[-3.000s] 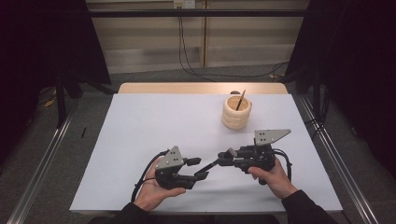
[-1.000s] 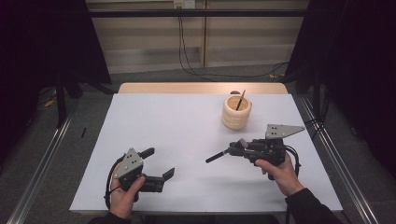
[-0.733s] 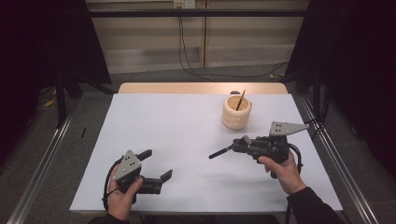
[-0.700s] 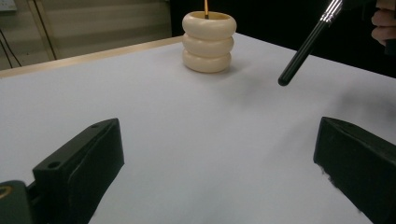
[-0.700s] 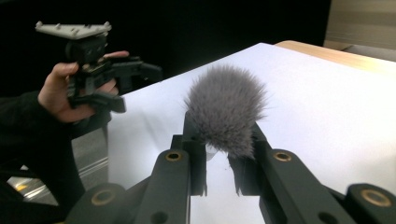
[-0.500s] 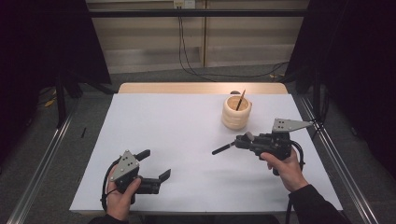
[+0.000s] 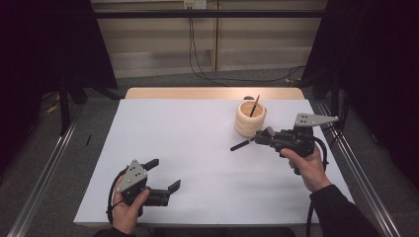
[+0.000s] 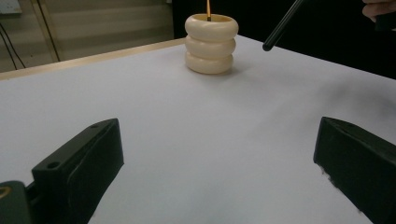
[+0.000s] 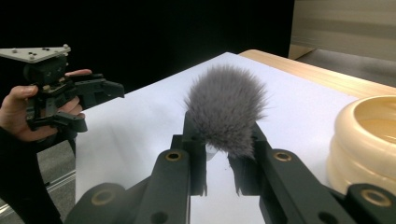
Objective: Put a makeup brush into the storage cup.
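Note:
A make-up brush with a fluffy grey head [image 9: 226, 114] and a black handle [image 7: 241, 145] is clamped in my right gripper [image 7: 264, 137], shut on it just below the bristles. It hangs above the table, handle pointing left, close to a cream ribbed holder [image 7: 250, 118] that has a thin wooden stick [image 7: 255, 105] standing in it. The holder [image 9: 369, 140] lies just to the right of the right jaws. My left gripper [image 7: 166, 173] rests open near the front left of the table with nothing between its jaws. From there the holder [image 8: 210, 44] and the handle's tip [image 8: 282, 25] stand far ahead.
A white sheet [image 7: 197, 143] covers the table, with a wooden strip [image 7: 212, 93] at the far edge. Metal rails [image 7: 356, 163] run along both sides. Cables lie on the floor beyond the table.
Both grippers met at the table's middle three seconds ago. Since then the left one drew back to the front left, open, and the right one carried the brush up and right toward the holder.

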Action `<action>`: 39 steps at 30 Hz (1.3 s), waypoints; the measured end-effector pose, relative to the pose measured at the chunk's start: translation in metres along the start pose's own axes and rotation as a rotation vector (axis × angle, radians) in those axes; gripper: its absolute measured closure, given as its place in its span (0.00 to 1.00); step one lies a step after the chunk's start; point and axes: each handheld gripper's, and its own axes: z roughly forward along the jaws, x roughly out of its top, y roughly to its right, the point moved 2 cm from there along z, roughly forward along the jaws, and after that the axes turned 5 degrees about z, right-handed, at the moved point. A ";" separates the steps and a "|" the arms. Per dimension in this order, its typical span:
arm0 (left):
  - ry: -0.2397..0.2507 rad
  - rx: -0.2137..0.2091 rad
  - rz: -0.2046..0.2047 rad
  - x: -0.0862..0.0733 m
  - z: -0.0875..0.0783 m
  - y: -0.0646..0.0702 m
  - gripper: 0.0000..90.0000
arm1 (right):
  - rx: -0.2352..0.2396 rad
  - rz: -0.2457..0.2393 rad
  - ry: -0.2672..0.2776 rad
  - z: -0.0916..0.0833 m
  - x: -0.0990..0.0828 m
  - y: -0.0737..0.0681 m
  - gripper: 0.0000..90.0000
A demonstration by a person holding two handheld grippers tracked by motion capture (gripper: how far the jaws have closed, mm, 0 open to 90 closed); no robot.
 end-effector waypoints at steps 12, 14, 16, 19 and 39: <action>0.002 -0.002 -0.008 0.000 0.000 -0.001 0.02 | -0.046 0.007 -0.009 -0.005 0.021 0.018 0.86; 0.001 -0.003 -0.007 0.000 0.000 -0.001 0.02 | -0.056 0.006 -0.009 -0.006 0.024 0.020 0.86; 0.001 -0.004 -0.012 0.000 0.000 0.000 0.02 | -0.057 0.004 -0.008 -0.007 0.026 0.021 0.86; 0.001 -0.005 -0.012 0.000 0.001 0.000 0.02 | -0.067 0.003 -0.005 -0.008 0.032 0.024 0.86; 0.003 -0.003 0.002 0.000 0.001 -0.001 0.02 | -0.135 -0.017 0.007 -0.009 0.065 0.042 0.86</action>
